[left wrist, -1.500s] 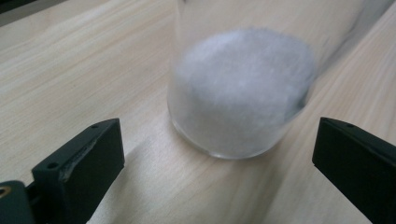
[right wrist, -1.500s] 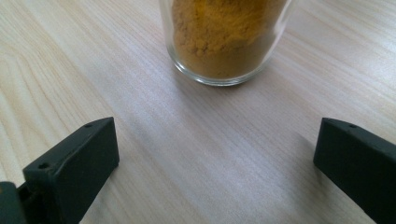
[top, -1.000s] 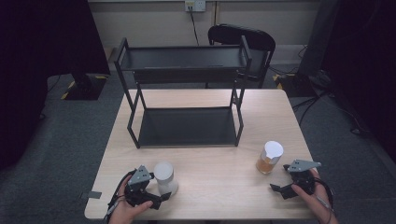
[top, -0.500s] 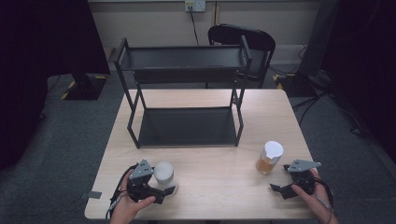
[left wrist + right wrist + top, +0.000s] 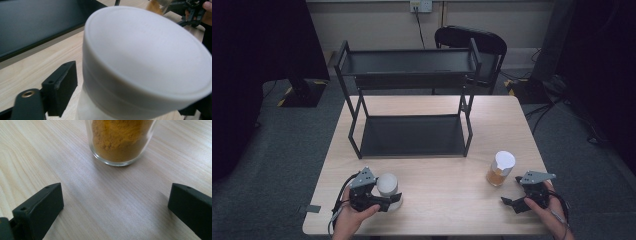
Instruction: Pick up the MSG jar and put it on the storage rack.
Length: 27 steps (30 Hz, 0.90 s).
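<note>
A jar with a white lid (image 5: 387, 182) stands near the table's front left corner. My left gripper (image 5: 390, 196) reaches around it from the left. Its jaws have just been closing, and the jar's pale body (image 5: 87, 110) sits between them with a black pad against its side. At the front right, my right gripper (image 5: 512, 191) rests low over the table with its jaws wide open and nothing between them. A glass jar of orange powder with a white lid (image 5: 500, 170) stands just past its fingertips; the glass base (image 5: 121, 142) is apart from both pads.
A black two-tier metal rack (image 5: 412, 75) occupies the back half of the wooden table (image 5: 442, 210). Behind the table stands a black chair (image 5: 472, 40). Bare wood lies between the two jars.
My left gripper's jaws have closed in on the white-lidded jar, which has stayed where it was. The right gripper and the orange jar have not moved.
</note>
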Available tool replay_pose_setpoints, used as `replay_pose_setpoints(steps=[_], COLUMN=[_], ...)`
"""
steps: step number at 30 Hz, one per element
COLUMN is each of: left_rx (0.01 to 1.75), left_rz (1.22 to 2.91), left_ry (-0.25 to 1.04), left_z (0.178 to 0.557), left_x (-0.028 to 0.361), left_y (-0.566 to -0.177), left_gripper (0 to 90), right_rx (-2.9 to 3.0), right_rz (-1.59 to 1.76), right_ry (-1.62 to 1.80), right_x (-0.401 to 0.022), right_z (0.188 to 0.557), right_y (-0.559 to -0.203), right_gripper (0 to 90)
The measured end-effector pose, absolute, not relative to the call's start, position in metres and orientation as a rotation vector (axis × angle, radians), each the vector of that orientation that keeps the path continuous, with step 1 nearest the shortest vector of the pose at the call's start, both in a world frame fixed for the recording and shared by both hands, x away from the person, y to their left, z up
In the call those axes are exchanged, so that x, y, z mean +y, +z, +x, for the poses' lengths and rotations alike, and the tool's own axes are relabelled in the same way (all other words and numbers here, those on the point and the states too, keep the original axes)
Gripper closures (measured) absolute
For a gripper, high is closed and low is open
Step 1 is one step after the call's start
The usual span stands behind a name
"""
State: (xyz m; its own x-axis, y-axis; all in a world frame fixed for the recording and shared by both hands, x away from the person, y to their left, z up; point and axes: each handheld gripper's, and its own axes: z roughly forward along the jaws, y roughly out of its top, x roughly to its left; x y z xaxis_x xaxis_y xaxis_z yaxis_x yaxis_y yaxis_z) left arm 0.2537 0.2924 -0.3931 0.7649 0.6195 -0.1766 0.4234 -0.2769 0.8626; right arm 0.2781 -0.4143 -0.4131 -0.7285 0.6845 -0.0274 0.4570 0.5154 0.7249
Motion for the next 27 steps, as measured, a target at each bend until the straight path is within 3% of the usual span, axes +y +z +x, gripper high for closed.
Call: replay_pose_setpoints(steps=[6, 27], left_rx=[0.754, 0.782], left_rz=[1.934, 1.974], left_ry=[0.258, 0.301], left_z=[0.254, 0.258], left_x=[0.290, 0.281], left_y=[-0.390, -0.369], left_gripper=[29.6, 34.4], right_rx=[2.450, 2.450], right_rz=[0.954, 0.954], right_ry=[1.037, 1.037], right_x=[-0.414, -0.414], right_z=[0.278, 0.278], right_y=[-0.413, -0.413], right_gripper=[0.0, 0.0])
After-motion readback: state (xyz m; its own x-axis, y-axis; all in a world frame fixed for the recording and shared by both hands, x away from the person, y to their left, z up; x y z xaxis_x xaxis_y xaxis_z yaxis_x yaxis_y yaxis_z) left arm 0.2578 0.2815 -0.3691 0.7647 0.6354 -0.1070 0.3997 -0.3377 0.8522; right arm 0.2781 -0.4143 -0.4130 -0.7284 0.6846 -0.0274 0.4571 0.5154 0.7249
